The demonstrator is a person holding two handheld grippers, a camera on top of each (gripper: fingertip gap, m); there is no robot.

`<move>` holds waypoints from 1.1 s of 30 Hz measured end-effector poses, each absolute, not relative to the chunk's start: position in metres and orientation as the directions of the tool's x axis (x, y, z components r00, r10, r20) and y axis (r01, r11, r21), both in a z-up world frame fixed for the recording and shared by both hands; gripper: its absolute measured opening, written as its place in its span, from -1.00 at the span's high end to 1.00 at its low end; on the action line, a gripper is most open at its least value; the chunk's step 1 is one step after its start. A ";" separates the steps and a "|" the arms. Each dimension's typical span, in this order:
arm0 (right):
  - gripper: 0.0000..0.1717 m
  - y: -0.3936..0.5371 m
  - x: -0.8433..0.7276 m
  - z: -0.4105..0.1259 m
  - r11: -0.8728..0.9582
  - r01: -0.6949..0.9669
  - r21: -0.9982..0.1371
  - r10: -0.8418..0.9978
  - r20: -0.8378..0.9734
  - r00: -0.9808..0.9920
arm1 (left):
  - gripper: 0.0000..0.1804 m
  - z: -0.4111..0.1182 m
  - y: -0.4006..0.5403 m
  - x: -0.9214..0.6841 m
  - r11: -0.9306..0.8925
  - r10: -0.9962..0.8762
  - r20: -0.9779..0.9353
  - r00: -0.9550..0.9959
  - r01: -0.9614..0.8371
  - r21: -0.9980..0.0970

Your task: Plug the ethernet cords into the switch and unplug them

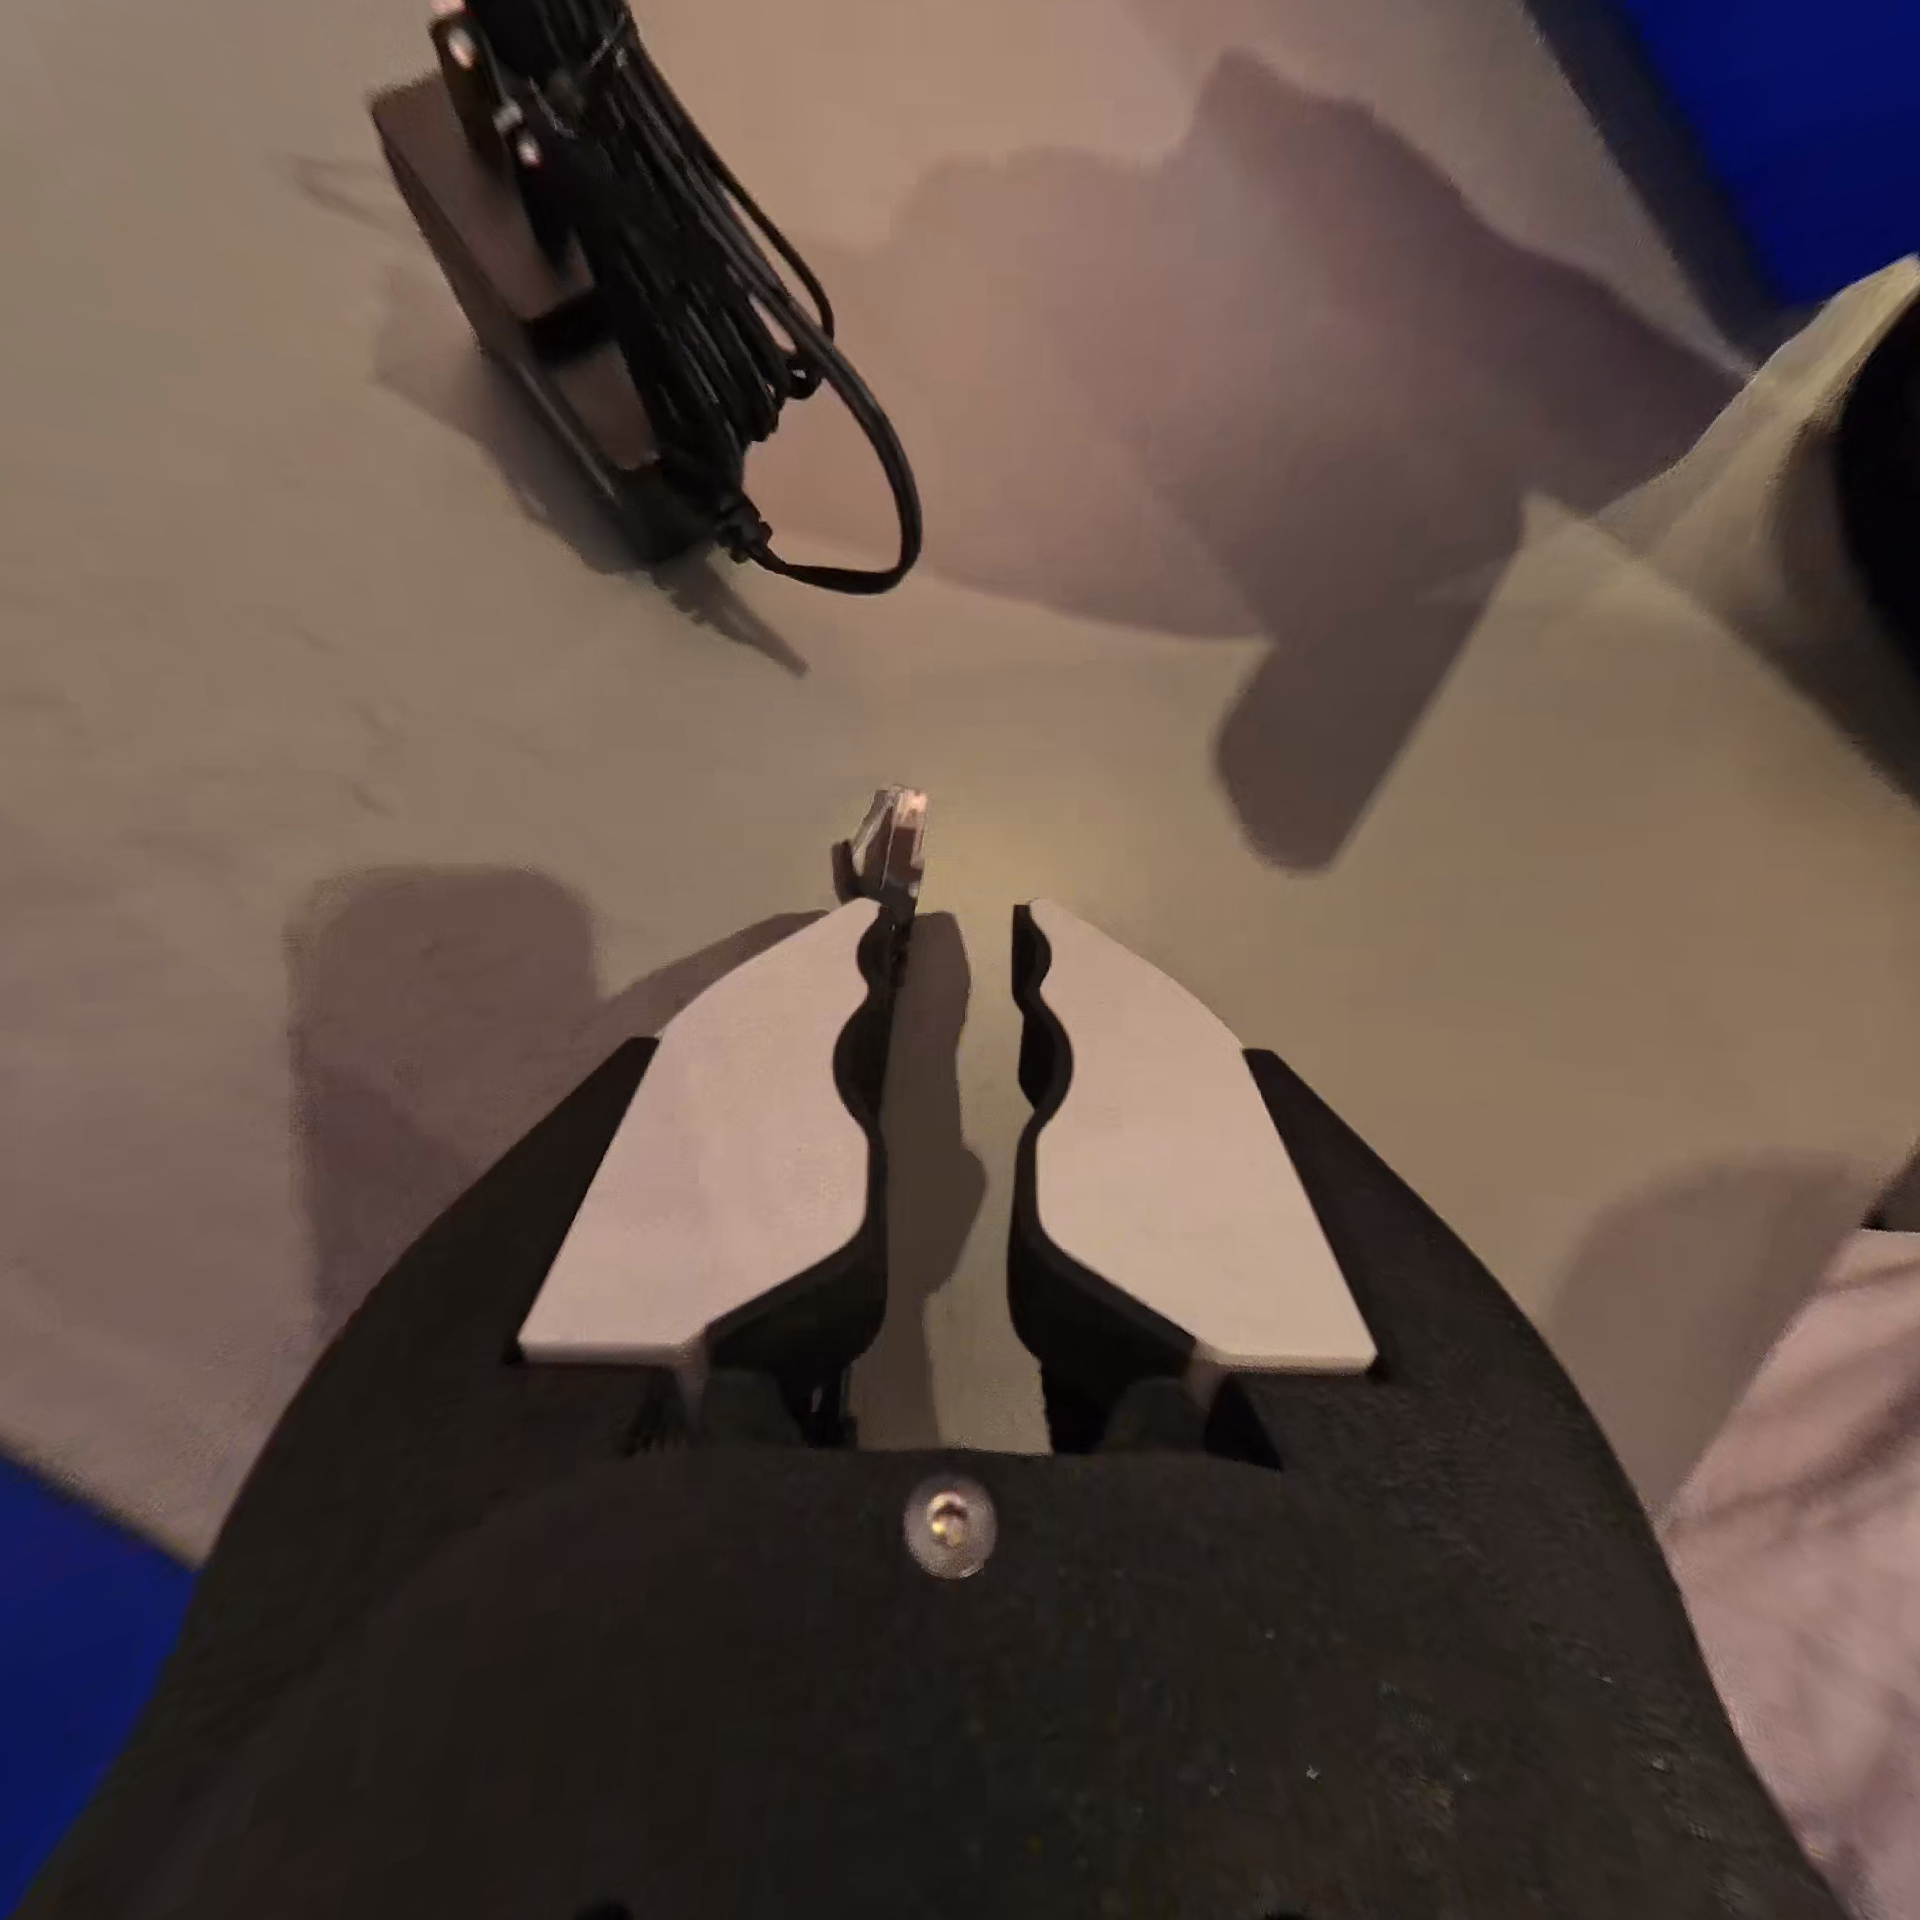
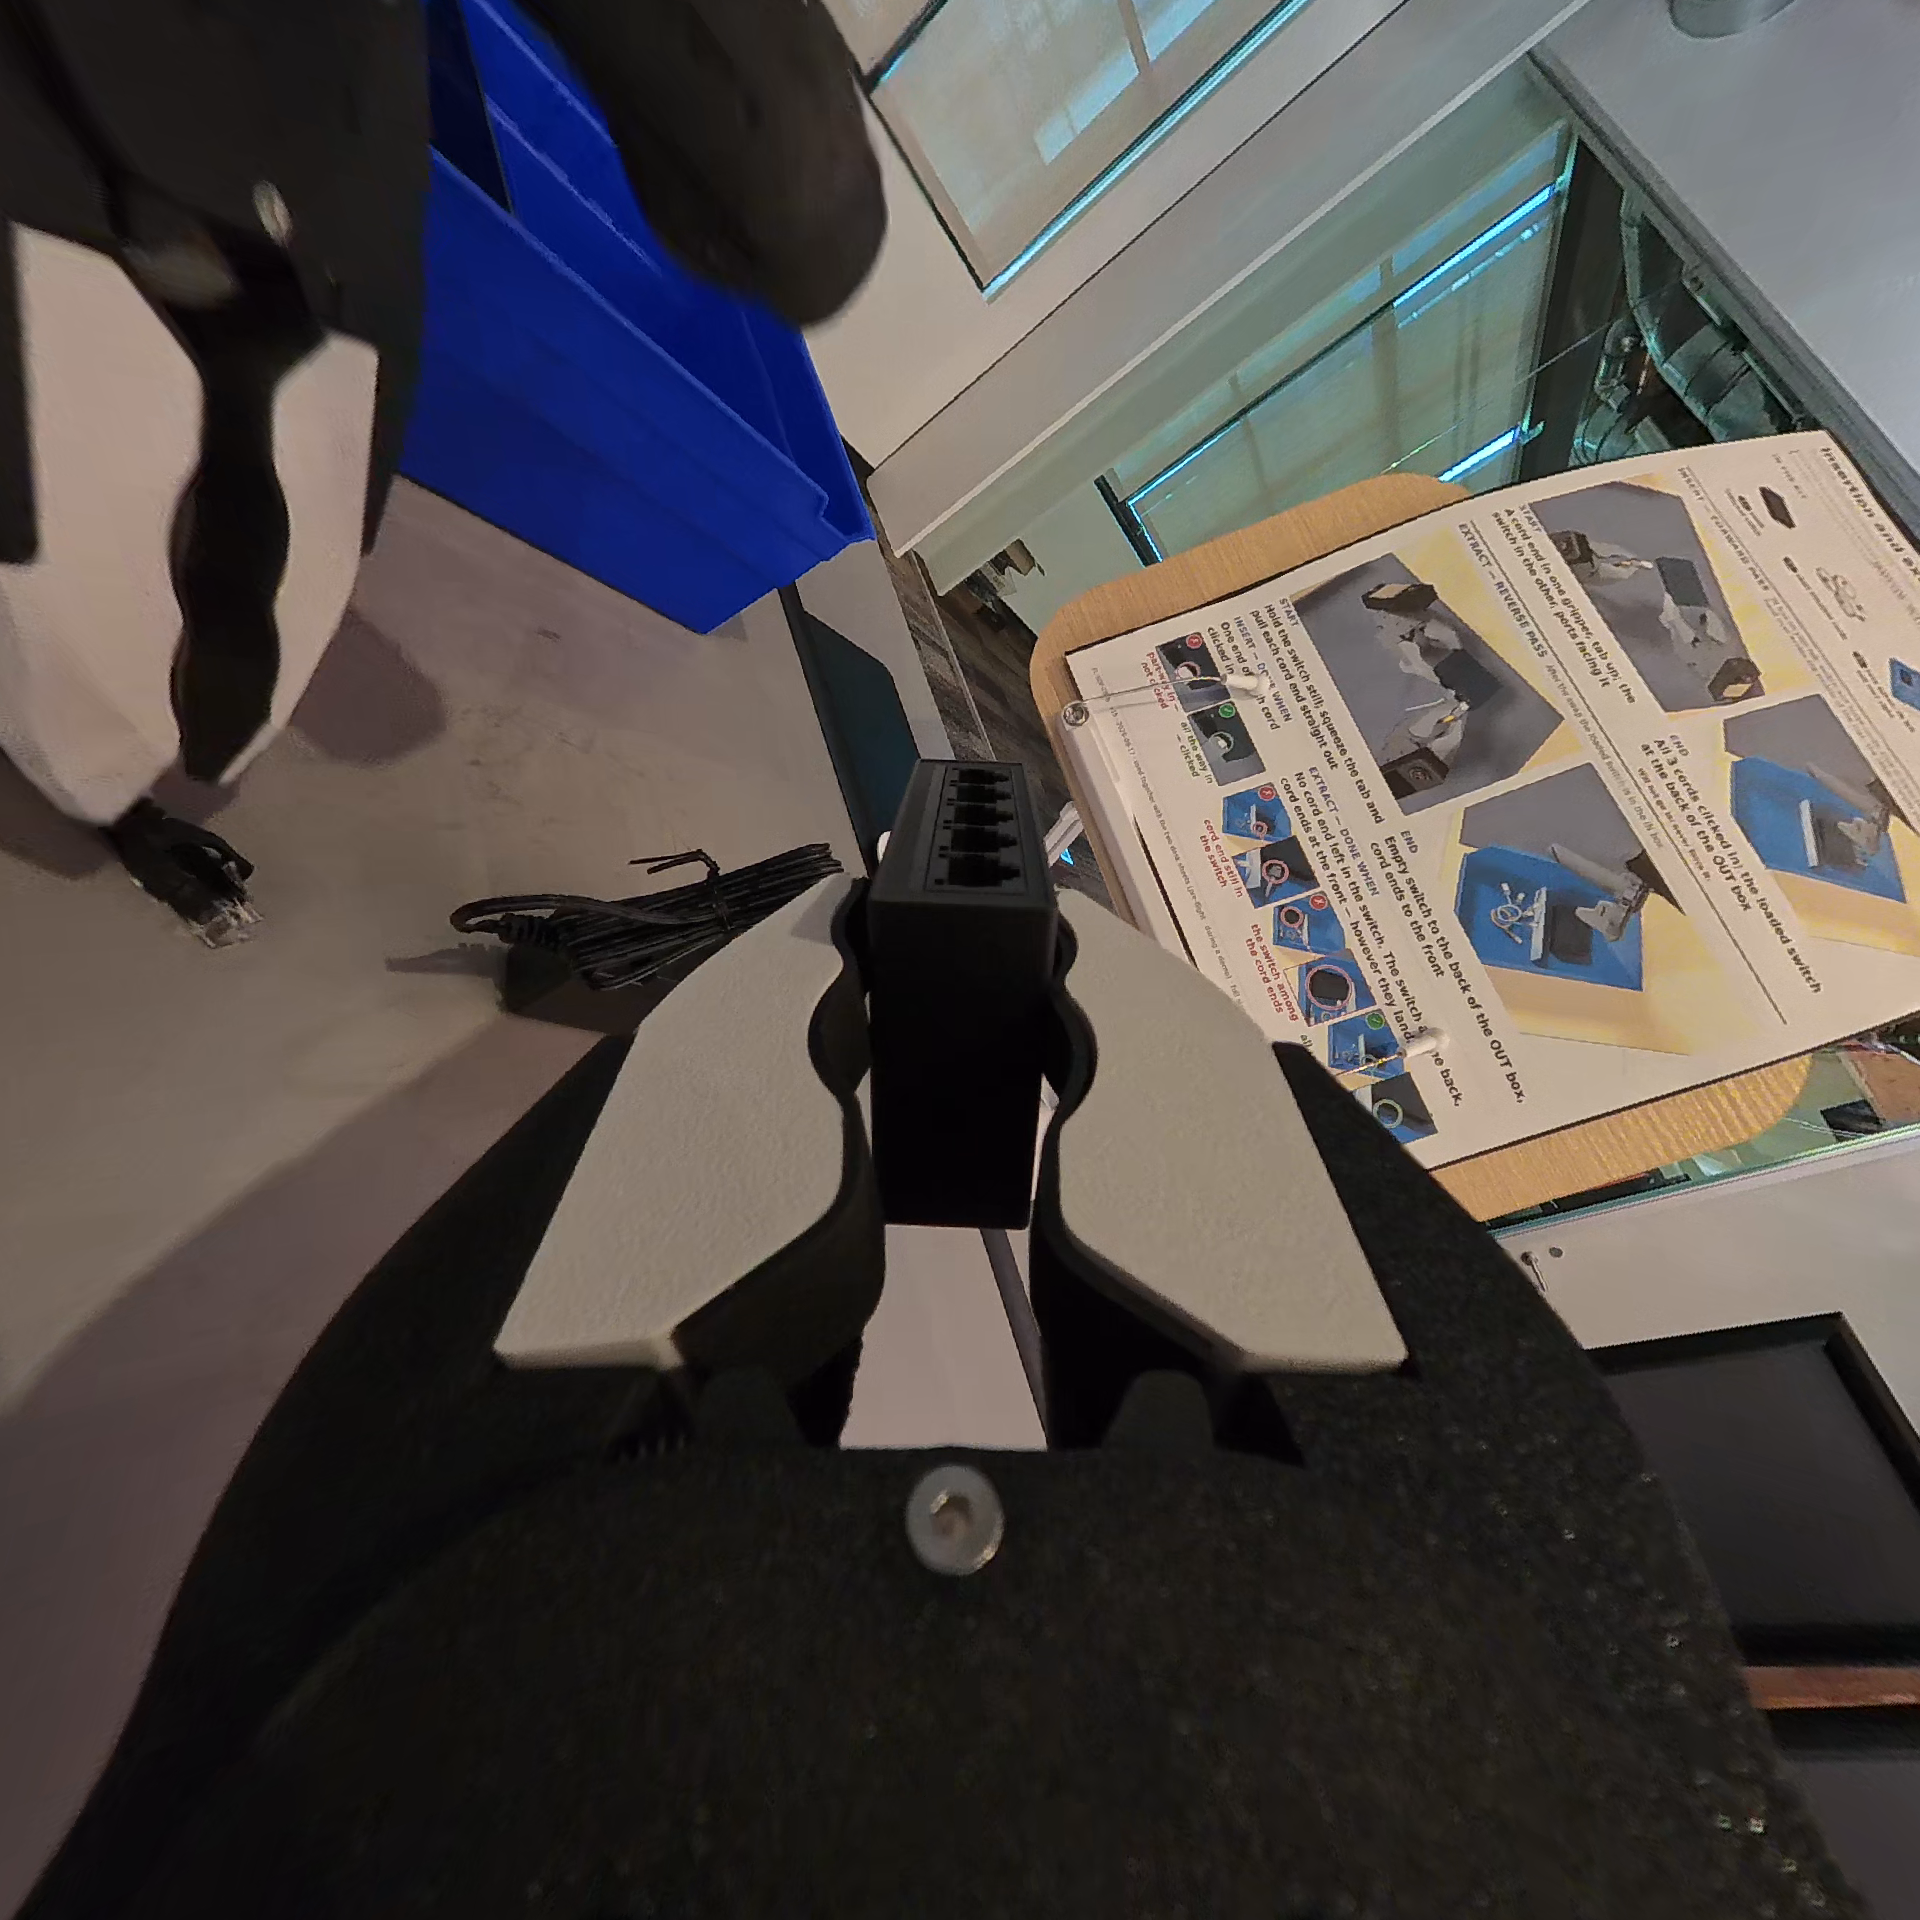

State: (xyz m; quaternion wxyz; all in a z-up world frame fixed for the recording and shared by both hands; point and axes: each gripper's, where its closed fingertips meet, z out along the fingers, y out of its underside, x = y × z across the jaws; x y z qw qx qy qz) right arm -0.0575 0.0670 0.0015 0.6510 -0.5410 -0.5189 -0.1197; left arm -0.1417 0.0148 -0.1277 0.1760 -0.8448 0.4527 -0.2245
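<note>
We see the left claw (image 1: 948, 914) spread, the ethernet plug (image 1: 894, 844) at its 12 o'clock; the right claw (image 2: 956, 935) pinches the switch (image 2: 951, 1039).

The cord (image 1: 885, 935) behind its plug (image 1: 894, 842) lies hidden under the left finger (image 1: 727, 1122).

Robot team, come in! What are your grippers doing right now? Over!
Right gripper clamps black switch, ports empty. Left gripper open, cord plug against one finger. Nothing between them.
</note>
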 end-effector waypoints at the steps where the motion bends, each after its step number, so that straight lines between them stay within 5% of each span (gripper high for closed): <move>1: 0.66 0.067 -0.058 0.002 0.388 0.717 -0.579 0.405 0.806 0.432 | 0.77 -0.133 0.015 -0.139 -0.556 -0.829 0.263 0.493 -0.679 -0.479; 7: 0.66 0.066 -0.058 0.004 0.392 0.713 -0.582 0.406 0.805 0.433 | 0.88 -0.142 0.020 -0.139 -0.573 -0.819 0.270 0.506 -0.700 -0.426; 15: 0.66 0.066 -0.059 0.004 0.394 0.712 -0.580 0.408 0.805 0.430 | 0.69 -0.149 0.021 -0.151 -0.528 -0.847 0.165 0.506 -0.762 -0.376; 20: 0.66 0.065 -0.059 0.005 0.396 0.714 -0.577 0.406 0.807 0.428 | 0.90 -0.153 0.022 -0.148 -0.483 -0.872 0.138 0.469 -0.782 -0.394; 25: 0.66 0.065 -0.058 0.005 0.394 0.715 -0.578 0.404 0.807 0.430 | 0.91 -0.147 0.041 -0.157 -0.302 -0.897 -0.170 0.409 -0.845 -0.443; 29: 0.66 0.066 -0.058 0.003 0.391 0.717 -0.577 0.405 0.807 0.429 | 0.91 -0.134 0.056 -0.170 -0.079 -0.778 -0.568 0.268 -0.939 -0.335; 33: 0.66 0.066 -0.058 0.004 0.390 0.719 -0.575 0.403 0.809 0.428 | 0.91 -0.144 0.050 -0.172 -0.044 -0.733 -0.649 0.202 -0.967 -0.251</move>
